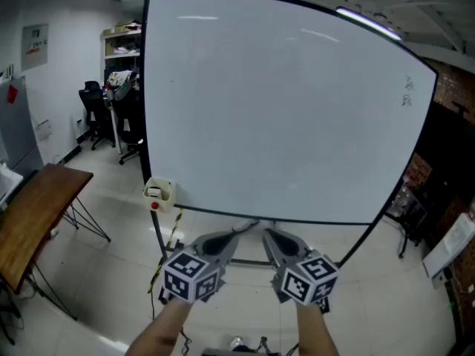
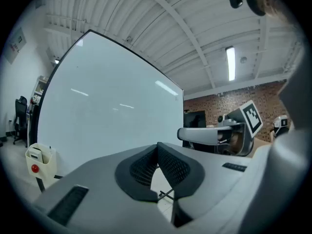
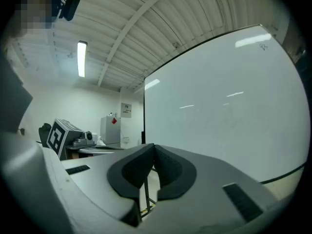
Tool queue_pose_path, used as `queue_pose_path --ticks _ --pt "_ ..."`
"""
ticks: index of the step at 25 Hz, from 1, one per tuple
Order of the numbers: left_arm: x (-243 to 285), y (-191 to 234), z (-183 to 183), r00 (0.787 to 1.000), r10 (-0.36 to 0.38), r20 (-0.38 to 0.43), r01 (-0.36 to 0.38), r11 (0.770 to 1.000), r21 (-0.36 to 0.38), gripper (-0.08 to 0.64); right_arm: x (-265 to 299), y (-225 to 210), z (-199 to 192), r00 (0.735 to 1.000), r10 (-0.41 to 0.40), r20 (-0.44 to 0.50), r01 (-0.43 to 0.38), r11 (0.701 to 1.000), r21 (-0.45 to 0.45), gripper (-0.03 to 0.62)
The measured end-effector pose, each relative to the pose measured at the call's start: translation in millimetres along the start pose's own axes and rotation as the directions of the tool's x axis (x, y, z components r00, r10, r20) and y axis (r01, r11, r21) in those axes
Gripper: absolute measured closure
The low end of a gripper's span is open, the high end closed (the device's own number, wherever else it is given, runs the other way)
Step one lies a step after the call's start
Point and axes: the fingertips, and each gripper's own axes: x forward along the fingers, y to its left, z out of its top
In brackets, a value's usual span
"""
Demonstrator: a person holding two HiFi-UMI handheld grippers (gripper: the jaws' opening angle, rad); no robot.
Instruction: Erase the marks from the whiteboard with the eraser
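Observation:
The whiteboard (image 1: pixel 282 110) fills the head view, upright on a stand. Small dark marks (image 1: pixel 407 92) sit near its upper right corner; the rest of its face looks clean. The marks (image 3: pixel 263 46) also show in the right gripper view. A small white holder with a red dot (image 1: pixel 158 193) hangs at the board's lower left corner; I cannot make out an eraser. My left gripper (image 1: pixel 243 228) and right gripper (image 1: pixel 266 233) are side by side below the board's bottom edge, both shut with nothing between their pads. The left gripper (image 2: pixel 157 146) and right gripper (image 3: pixel 154 146) point at the board.
A wooden table (image 1: pixel 37 213) stands at the left. Black office chairs (image 1: pixel 93 113) and a shelf (image 1: pixel 122 43) are behind the board's left edge. A brick wall (image 1: pixel 449 87) and clutter lie to the right. The board's stand legs (image 1: pixel 167 232) reach the tiled floor.

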Motion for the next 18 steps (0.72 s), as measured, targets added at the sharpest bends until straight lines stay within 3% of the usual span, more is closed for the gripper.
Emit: queue_pose_path --ticks 4,9,18 --pt "11 30 -2 0.999 0.04 -0.005 -0.04 0.999 0.005 0.563 31 -8 -2 0.999 0.034 -0.002 -0.034 0.999 0.006 0.595" --pt "29 84 -6 0.99 0.14 -0.009 -0.14 0.99 0.021 0.563 86 -19 -5 0.993 0.12 -0.001 -0.12 0.993 0.008 0.595" --pt "23 168 0 0.932 0.362 -0.025 -0.361 0.932 0.035 0.563 172 -6 7 0.95 0.312 -0.028 -0.312 0.95 -0.026 0.595"
